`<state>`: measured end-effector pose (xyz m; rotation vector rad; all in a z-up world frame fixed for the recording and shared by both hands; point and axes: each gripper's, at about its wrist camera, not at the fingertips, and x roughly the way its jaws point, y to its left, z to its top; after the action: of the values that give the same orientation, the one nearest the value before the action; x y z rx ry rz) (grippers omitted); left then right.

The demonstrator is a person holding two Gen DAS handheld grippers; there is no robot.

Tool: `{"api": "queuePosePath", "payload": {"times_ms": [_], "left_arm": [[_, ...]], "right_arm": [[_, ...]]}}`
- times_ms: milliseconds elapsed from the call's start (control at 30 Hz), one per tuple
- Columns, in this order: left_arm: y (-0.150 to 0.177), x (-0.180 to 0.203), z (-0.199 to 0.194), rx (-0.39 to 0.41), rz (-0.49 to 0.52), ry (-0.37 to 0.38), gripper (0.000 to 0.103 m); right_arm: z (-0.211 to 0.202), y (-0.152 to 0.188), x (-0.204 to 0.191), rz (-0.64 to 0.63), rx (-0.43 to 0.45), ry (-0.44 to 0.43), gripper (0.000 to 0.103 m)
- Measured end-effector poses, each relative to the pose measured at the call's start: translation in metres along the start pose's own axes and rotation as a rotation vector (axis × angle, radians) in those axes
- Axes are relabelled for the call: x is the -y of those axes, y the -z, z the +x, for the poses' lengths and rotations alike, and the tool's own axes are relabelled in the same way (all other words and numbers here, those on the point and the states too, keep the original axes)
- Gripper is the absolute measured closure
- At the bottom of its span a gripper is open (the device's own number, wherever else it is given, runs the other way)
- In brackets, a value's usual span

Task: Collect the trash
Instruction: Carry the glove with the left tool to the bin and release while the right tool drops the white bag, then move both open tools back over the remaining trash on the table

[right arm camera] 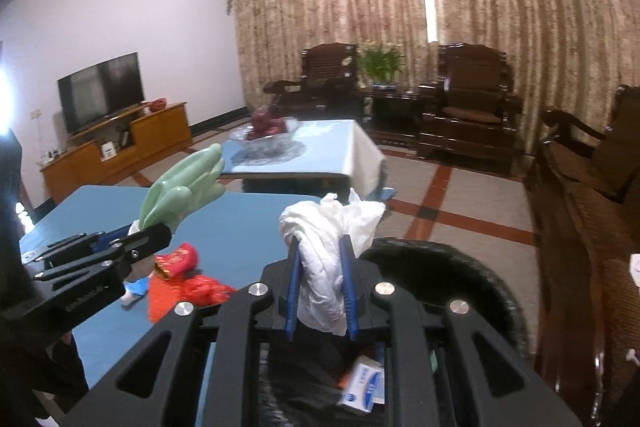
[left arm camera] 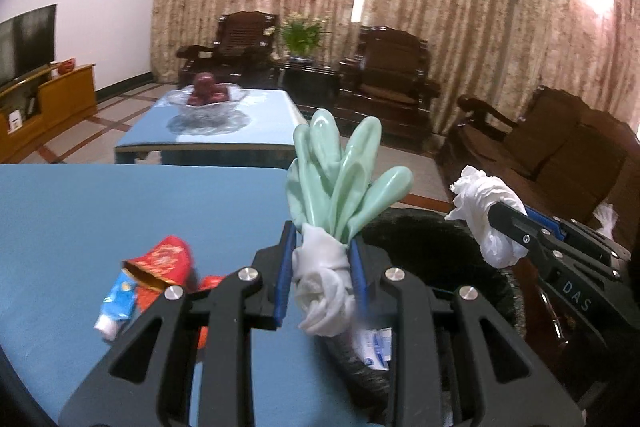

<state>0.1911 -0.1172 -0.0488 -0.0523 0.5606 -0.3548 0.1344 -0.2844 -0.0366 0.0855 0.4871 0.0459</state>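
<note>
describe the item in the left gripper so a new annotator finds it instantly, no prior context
Start at the blue table nearest the camera, then its right edge, where a black bin stands. The left gripper is clamped on a pale green rubber glove with a white cuff, fingers fanned upward. Unlike the crumpled white tissue in the right gripper, it is green and finger-shaped.

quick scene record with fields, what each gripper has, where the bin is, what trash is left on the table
left gripper: shut on green rubber glove with a white cuff
right gripper: shut on white crumpled bag
black bin: beside the blue table, under both grippers, holds a white and blue carton
left on table: red packet, blue and white wrapper
</note>
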Motion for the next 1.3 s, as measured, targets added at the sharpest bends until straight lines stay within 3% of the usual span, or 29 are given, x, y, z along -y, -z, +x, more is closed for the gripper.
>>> {"api": "queuePosePath", "payload": {"times_ms": [600,700,767,833,967,1100,1300], "left_arm": [[0.004,0.069,0.067,-0.081,0.074,0.15,0.078],[0.004,0.072,0.075,-0.102,0.069,0.17,0.072],[0.004,0.07,0.077,-0.101,0.062,0.182,0.057],[0.004,0.064,0.075,-0.081,0.051,0.185,0.047],[0.003,0.05,0.069,-0.069,0.035,0.16,0.039],[0.003,0.027,0.055,-0.04,0.028,0.099,0.026],[0.008,-0.026,0.017,0.01,0.023,-0.03,0.02]], "right_arm": [[0.018,0.009,0.079,0.062,-0.048,0.13,0.084],[0.027,0.015,0.088,0.075,-0.065,0.15,0.077],[0.031,0.019,0.096,0.08,-0.082,0.175,0.049],[0.031,0.021,0.099,0.088,-0.074,0.209,0.035],[0.027,0.025,0.102,0.116,-0.055,0.249,0.011],[0.02,0.024,0.099,0.142,-0.03,0.238,0.006],[0.016,0.019,0.07,0.119,-0.015,0.196,0.006]]}}
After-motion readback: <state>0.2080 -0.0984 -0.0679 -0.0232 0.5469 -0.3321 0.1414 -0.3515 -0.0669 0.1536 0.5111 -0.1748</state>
